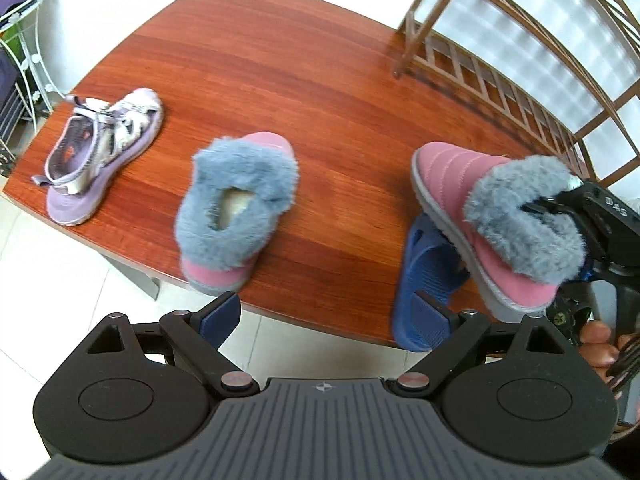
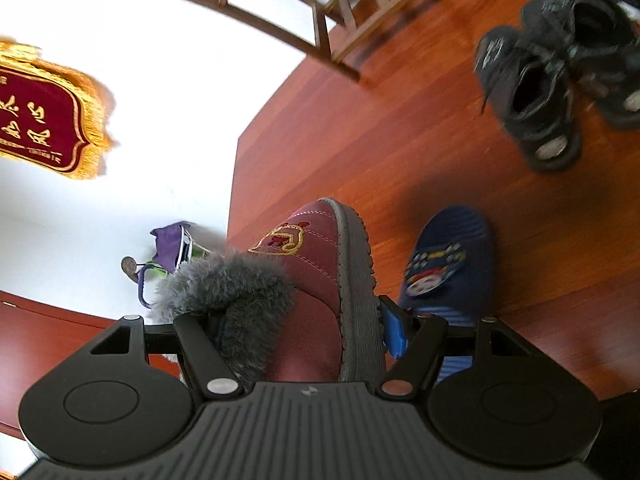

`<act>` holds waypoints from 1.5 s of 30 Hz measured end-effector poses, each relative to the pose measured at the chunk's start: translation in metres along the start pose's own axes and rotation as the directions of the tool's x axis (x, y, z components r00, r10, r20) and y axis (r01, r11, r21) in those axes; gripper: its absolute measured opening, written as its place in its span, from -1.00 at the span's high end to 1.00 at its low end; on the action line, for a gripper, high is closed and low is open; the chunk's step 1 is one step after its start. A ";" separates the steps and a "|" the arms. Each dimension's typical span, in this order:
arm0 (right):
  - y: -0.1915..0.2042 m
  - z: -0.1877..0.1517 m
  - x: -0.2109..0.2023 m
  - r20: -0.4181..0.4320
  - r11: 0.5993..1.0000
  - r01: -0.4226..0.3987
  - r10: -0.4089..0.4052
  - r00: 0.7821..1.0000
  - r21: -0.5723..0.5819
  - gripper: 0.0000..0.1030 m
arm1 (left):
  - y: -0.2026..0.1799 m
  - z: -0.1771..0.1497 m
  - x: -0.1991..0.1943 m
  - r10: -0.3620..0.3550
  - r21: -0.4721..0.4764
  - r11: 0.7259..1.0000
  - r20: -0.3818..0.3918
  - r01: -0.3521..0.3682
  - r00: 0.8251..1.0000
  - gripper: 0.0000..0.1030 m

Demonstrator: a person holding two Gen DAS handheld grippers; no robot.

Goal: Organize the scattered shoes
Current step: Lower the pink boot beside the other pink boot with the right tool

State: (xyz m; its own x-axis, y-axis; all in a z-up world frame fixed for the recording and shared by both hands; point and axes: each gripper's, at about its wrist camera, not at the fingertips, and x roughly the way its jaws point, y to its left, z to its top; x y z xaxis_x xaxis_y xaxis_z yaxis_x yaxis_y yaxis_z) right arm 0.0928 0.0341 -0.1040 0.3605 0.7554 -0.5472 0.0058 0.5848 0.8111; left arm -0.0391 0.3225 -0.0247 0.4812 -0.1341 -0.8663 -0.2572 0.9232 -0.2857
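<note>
Our right gripper (image 2: 300, 336) is clamped on a pink boot (image 2: 316, 280): one finger sits in the grey fur cuff, the other presses the sole, and the boot hangs tilted, lifted off the table (image 2: 460, 160). From the left wrist view we see that same boot (image 1: 492, 220) held at the table's near right edge, above a blue slipper (image 1: 424, 280) that lies on the wood. Through the right camera the slipper (image 2: 448, 264) shows a cartoon patch and lies just beside the boot's sole.

Our left gripper (image 1: 332, 312) is spread wide and holds nothing, hovering off the table's near edge. Ahead of it the second pink boot (image 1: 236, 212) stands on the table. Farther left, near the corner, lies a purple sandal (image 1: 100, 148), well apart from it. Two black shoes (image 2: 560, 72) sit together on the table to the right. A wooden rack (image 1: 520, 60) stands at the table's far right.
</note>
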 end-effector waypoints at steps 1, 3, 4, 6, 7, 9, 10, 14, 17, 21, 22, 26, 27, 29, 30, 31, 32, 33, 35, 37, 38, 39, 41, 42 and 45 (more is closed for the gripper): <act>0.003 -0.003 0.007 -0.005 1.000 0.001 -0.001 1.000 -0.001 -0.45 | 0.003 0.000 -0.001 0.002 -0.002 1.000 0.000 -0.002 1.000 -0.79; 0.008 -0.008 0.019 -0.012 1.000 0.006 -0.006 1.000 -0.001 -0.45 | 0.010 0.001 -0.003 0.006 -0.008 1.000 -0.001 -0.006 1.000 -0.79; 0.008 -0.010 0.024 -0.013 1.000 0.012 -0.012 1.000 -0.001 -0.45 | 0.014 0.001 -0.004 0.009 -0.010 1.000 0.000 -0.009 1.000 -0.79; 0.009 -0.013 0.034 -0.015 1.000 0.023 -0.023 1.000 0.000 -0.45 | 0.020 0.002 -0.005 0.013 -0.014 1.000 0.000 -0.013 1.000 -0.79; 0.009 -0.015 0.039 -0.016 1.000 0.029 -0.029 0.999 0.000 -0.45 | 0.022 0.001 -0.006 0.015 -0.017 1.000 0.000 -0.015 1.000 -0.78; 0.010 -0.019 0.048 -0.018 0.999 0.040 -0.040 0.999 0.000 -0.45 | 0.030 0.001 -0.007 0.020 -0.027 0.999 -0.001 -0.020 1.000 -0.79; 0.010 -0.021 0.053 -0.019 0.999 0.045 -0.045 0.999 0.000 -0.45 | 0.032 0.000 -0.008 0.022 -0.030 0.999 -0.002 -0.022 1.000 -0.79; 0.012 -0.028 0.073 -0.023 0.998 0.068 -0.068 0.997 0.001 -0.45 | 0.040 0.000 -0.009 0.031 -0.041 0.999 -0.002 -0.031 1.000 -0.79; 0.013 -0.033 0.087 -0.026 0.996 0.084 -0.084 0.996 0.002 -0.45 | 0.047 -0.001 -0.011 0.039 -0.054 0.998 0.000 -0.039 0.999 -0.78; 0.014 -0.040 0.106 -0.029 0.994 0.107 -0.107 0.994 0.002 -0.46 | 0.053 0.000 -0.012 0.044 -0.063 0.997 0.000 -0.044 0.999 -0.79; 0.014 -0.042 0.111 -0.030 0.994 0.112 -0.112 0.993 0.003 -0.47 | 0.054 0.000 -0.012 0.044 -0.065 0.997 0.000 -0.044 0.999 -0.78; 0.015 -0.049 0.123 -0.049 0.992 0.129 -0.129 0.990 -0.002 -0.50 | 0.059 0.001 -0.011 0.044 -0.072 0.996 -0.003 -0.044 0.999 -0.79; 0.015 -0.051 0.125 -0.051 0.991 0.135 -0.135 0.990 -0.009 -0.50 | 0.059 0.002 -0.011 0.043 -0.072 0.997 -0.004 -0.043 0.999 -0.78; 0.015 -0.053 0.128 -0.064 0.989 0.143 -0.144 0.987 -0.023 -0.51 | 0.059 0.002 -0.010 0.039 -0.071 0.997 -0.005 -0.040 0.999 -0.78; 0.015 -0.054 0.130 -0.070 0.989 0.147 -0.149 0.986 -0.030 -0.52 | 0.059 0.002 -0.009 0.038 -0.070 0.997 -0.006 -0.038 0.999 -0.78; 0.015 -0.055 0.132 -0.077 0.988 0.151 -0.153 0.985 -0.038 -0.51 | 0.059 0.002 -0.009 0.035 -0.069 0.997 -0.008 -0.035 0.999 -0.78; 0.016 -0.055 0.133 -0.083 0.987 0.155 -0.158 0.984 -0.045 -0.51 | 0.059 0.002 -0.008 0.031 -0.067 0.997 -0.011 -0.032 0.999 -0.78; 0.015 -0.055 0.134 -0.085 0.984 0.170 -0.175 0.981 -0.055 -0.53 | 0.058 0.002 -0.007 0.029 -0.065 0.997 -0.012 -0.030 0.999 -0.78; 0.014 -0.055 0.134 -0.086 0.976 0.204 -0.210 0.974 -0.076 -0.53 | 0.056 0.003 -0.006 0.024 -0.062 0.998 -0.015 -0.025 1.000 -0.78; 0.014 -0.055 0.135 -0.087 0.967 0.237 -0.245 0.966 -0.097 -0.53 | 0.054 0.003 -0.004 0.017 -0.058 0.998 -0.017 -0.018 1.000 -0.78; 0.015 -0.055 0.135 -0.090 0.965 0.237 -0.247 0.965 -0.109 -0.53 | 0.053 0.003 -0.004 0.015 -0.056 0.998 -0.018 -0.016 1.000 -0.78; 0.016 -0.055 0.135 -0.094 0.964 0.235 -0.247 0.964 -0.121 -0.53 | 0.052 0.004 -0.003 0.012 -0.054 0.998 -0.018 -0.013 1.000 -0.78; 0.018 -0.055 0.135 -0.100 0.962 0.232 -0.248 0.964 -0.146 -0.53 | 0.050 0.005 -0.002 0.008 -0.049 0.999 -0.018 -0.009 1.000 -0.78; 0.019 -0.055 0.135 -0.103 0.960 0.230 -0.248 0.963 -0.158 -0.53 | 0.050 0.006 -0.002 0.007 -0.047 0.999 -0.018 -0.008 1.000 -0.78; 0.023 -0.056 0.134 -0.113 0.955 0.225 -0.249 0.962 -0.194 -0.53 | 0.048 0.007 -0.001 0.002 -0.040 0.999 -0.016 -0.003 1.000 -0.78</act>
State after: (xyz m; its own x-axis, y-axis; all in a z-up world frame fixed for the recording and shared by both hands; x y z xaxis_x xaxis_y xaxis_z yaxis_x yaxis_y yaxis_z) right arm 0.0894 0.1654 -0.1708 0.2398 0.6142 -0.7518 -0.0949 0.7855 0.6115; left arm -0.0459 0.3693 -0.0345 0.4675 -0.1378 -0.8732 -0.2921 0.9082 -0.2998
